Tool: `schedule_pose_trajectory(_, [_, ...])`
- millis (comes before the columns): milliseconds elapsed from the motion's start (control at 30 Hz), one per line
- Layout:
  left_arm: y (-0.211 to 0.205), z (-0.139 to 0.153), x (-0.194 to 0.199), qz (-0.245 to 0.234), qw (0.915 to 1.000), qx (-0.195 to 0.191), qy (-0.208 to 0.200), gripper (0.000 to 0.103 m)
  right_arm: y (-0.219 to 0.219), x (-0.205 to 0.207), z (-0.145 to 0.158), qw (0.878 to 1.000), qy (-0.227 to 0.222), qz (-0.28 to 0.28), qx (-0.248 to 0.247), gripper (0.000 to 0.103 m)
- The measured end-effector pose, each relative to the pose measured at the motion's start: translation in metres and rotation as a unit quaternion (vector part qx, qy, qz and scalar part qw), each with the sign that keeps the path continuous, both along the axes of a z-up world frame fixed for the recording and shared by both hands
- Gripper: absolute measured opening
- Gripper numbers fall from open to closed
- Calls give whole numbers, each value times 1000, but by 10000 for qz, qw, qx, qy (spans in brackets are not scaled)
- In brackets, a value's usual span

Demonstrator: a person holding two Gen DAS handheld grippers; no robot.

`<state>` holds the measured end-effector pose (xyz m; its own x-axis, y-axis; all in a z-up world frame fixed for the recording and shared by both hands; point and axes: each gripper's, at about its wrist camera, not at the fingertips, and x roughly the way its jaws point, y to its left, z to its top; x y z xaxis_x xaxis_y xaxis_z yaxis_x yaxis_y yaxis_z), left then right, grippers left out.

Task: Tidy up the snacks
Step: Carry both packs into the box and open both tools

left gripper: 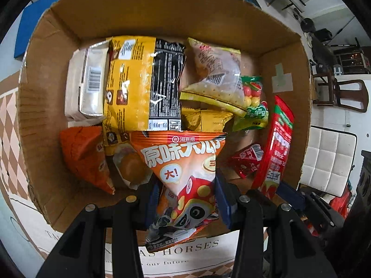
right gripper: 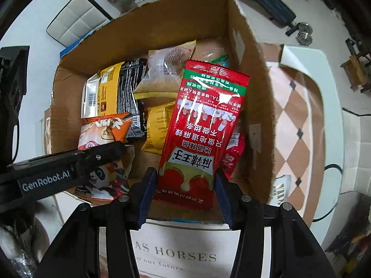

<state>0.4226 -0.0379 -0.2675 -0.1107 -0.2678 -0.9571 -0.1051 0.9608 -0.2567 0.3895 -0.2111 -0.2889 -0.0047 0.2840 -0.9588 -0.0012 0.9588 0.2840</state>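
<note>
Left gripper (left gripper: 187,199) clamps orange packet (left gripper: 185,173) over cardboard box (left gripper: 162,11); right gripper (right gripper: 185,194) clamps red packet (right gripper: 204,127) upright above box's right side, likely for slotting in free space there.

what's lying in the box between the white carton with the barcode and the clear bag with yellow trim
In the left wrist view, a yellow-and-black foil snack bag lies between the white barcoded carton and the clear yellow-trimmed bag, inside the brown cardboard box.

I count one cardboard box (left gripper: 46,88). In it are two orange snack bags (left gripper: 185,166), two red packets (right gripper: 204,125), one yellow-and-black bag (left gripper: 143,81), one white carton (left gripper: 83,85), one clear bun bag (left gripper: 215,69), one green candy bag (left gripper: 252,102) and two small yellow packets (left gripper: 208,120).
</note>
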Motion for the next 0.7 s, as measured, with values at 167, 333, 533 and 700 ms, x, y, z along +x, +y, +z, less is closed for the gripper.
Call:
schedule_pose_trajectory(167, [4,5,1,-7,9999,60,-107,71,2,4,-9,9995,299,56,48,83])
schedule_pose_trajectory(333, [8,15,0,-43,9994,203,-261,83,3,2,-7,9994,292,67,-184,86])
schedule_pose_trajectory(533, [16,24,-3,-42,9989,314,-347,88,1,-1,-2,9986,220,69,-482,88])
schedule_pose_trajectory(700, [15,27,-11,-51,9982,426,-420,88,-3,-4,4,9983,144,6,-573,89])
